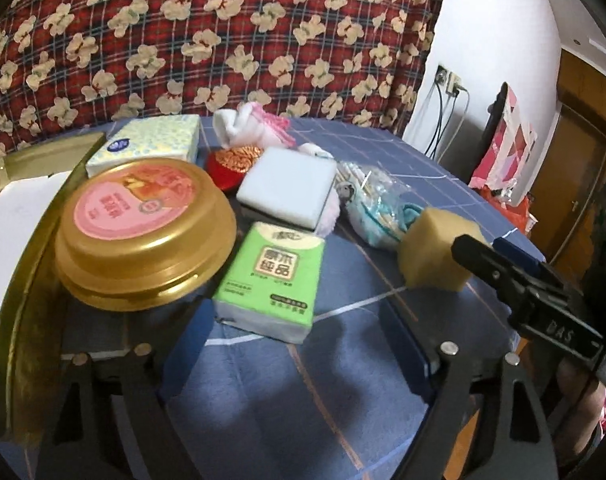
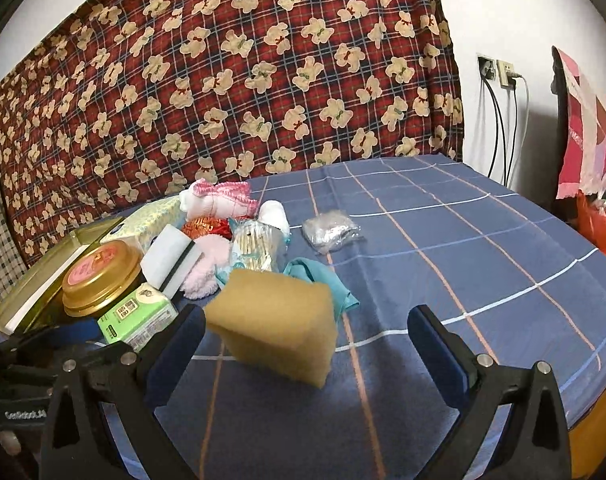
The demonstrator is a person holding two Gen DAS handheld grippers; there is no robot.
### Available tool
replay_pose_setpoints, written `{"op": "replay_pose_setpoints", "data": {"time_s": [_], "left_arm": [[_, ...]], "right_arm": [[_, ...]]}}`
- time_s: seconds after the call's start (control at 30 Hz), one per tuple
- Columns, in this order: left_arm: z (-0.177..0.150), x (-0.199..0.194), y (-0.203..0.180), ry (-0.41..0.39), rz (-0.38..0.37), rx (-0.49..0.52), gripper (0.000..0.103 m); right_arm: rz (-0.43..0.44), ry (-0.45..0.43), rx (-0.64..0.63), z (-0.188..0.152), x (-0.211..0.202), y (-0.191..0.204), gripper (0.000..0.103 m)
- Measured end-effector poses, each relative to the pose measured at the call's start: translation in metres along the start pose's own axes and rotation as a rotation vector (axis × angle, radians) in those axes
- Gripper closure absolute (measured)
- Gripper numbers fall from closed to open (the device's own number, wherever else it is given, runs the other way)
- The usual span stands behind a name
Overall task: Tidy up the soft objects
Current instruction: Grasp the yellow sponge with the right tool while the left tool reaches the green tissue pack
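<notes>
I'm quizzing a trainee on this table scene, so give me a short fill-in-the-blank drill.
1. The yellow sponge lies between the open jaws of the ___ gripper.
2. The round tin has a gold rim and a ___ label.
3. The tissue pack beside the tin is ___.

Missing words: right; pink; green
</notes>
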State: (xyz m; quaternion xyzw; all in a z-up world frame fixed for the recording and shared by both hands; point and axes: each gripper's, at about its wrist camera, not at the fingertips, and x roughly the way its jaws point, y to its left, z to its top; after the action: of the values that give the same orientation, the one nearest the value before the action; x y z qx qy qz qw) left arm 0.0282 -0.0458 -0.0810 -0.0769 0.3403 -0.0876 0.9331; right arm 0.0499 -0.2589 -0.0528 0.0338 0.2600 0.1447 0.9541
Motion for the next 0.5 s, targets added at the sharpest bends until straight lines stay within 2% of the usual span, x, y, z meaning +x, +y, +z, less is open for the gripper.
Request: {"op": "replay_pose_setpoints", "data": {"time_s": [0.1, 0.2, 0.27, 0.37, 0.5], "left_arm": [[0.005, 0.004, -0.004, 0.019, -0.022, 0.005, 0.018], [0.011, 0.008, -0.011, 0.043, -0.007, 0.033, 0.019], [0.014, 0.009, -0.016, 0.055, 0.004, 0.058, 0.023], [0.018, 0.012, -0.027, 0.069, 0.015, 0.115, 0.023], [0.027, 0.016, -0.032, 0.081, 0.012, 0.141, 0.023]], "right_arm": [[-0.003, 0.003, -0.002, -0.001, 0.002, -0.001, 0.001], [-0.014, 0.011, -0.005, 0.0, 0.006, -0.002, 0.001], [-0.011, 0.014, -0.006, 0.002, 0.008, -0.003, 0.001], [-0.028, 0.012, -0.024, 0.005, 0.009, -0.002, 0.001], [-0.032, 0.034, -0.043, 0.01, 0.016, 0.0, 0.001]]}}
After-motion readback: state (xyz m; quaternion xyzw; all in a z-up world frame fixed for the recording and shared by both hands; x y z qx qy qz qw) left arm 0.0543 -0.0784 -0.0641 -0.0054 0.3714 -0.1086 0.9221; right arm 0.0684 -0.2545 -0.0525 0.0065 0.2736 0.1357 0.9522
